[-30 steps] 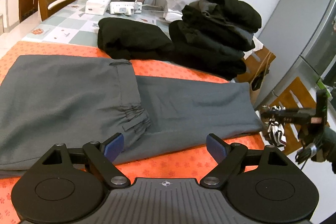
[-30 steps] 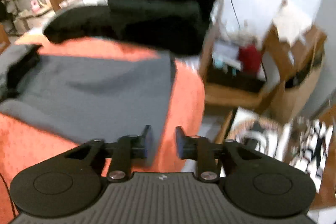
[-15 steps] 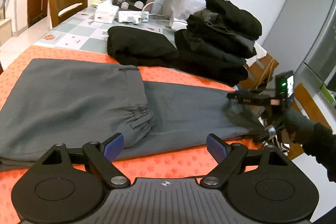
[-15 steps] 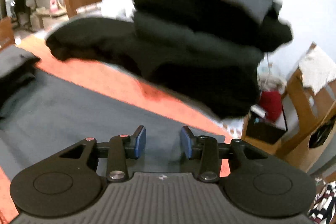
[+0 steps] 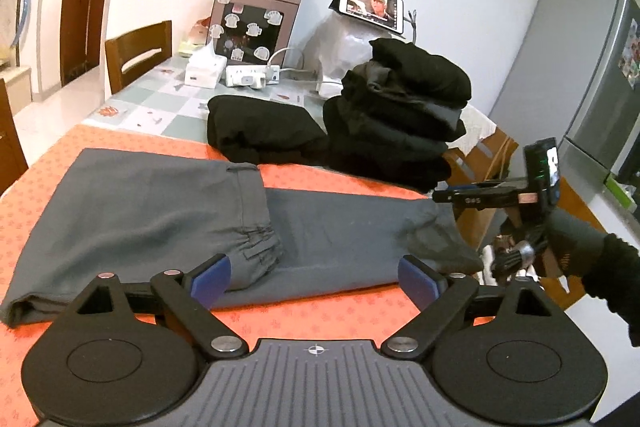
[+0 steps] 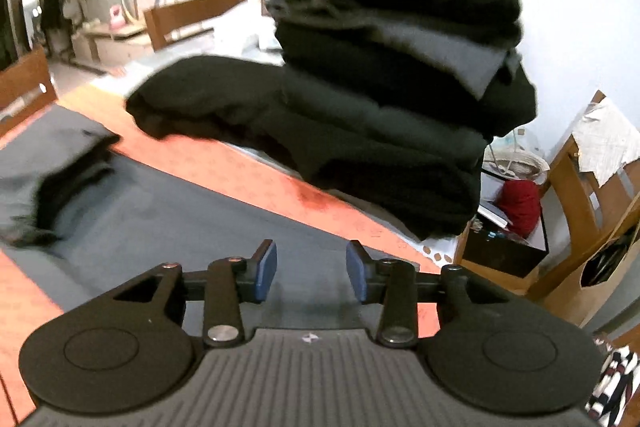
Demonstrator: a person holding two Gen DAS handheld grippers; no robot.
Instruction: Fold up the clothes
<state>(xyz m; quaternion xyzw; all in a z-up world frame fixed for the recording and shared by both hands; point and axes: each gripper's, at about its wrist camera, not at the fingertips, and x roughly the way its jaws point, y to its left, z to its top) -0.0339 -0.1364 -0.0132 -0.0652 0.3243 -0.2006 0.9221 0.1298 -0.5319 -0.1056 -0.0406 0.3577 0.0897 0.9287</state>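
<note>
Grey trousers (image 5: 168, 211) lie flat across the orange tablecloth (image 5: 304, 323) in the middle of the left wrist view, folded over themselves so that the waistband with its gathered elastic sits near the centre of the frame and the legs run off to the right, where the cuff end is rumpled at the table edge. The left gripper (image 5: 316, 281) fills the bottom of that frame, its blue-padded fingers (image 5: 210, 277) spread wide apart with nothing between them, hovering over the near hem of the trousers. At the right edge of the same view the right gripper (image 5: 440, 195) reaches in sideways, held by a dark-gloved hand (image 5: 576, 247), with its tip at the far corner of the cuff end; from this angle its finger gap cannot be read. In the right wrist view the right gripper's fingers (image 6: 266, 271) stand apart with a clear gap, empty, just above the grey cloth in the lower middle of the frame. Beyond the trousers, in the upper centre of the left wrist view, a single folded black garment (image 5: 260, 131) lies beside a tall stack of folded dark clothes (image 5: 400, 131), the two touching. Behind them, toward the top of the frame, are a water dispenser (image 5: 256, 15) covered in stickers and a propped tablet (image 5: 372, 6) with its screen lit.
</note>
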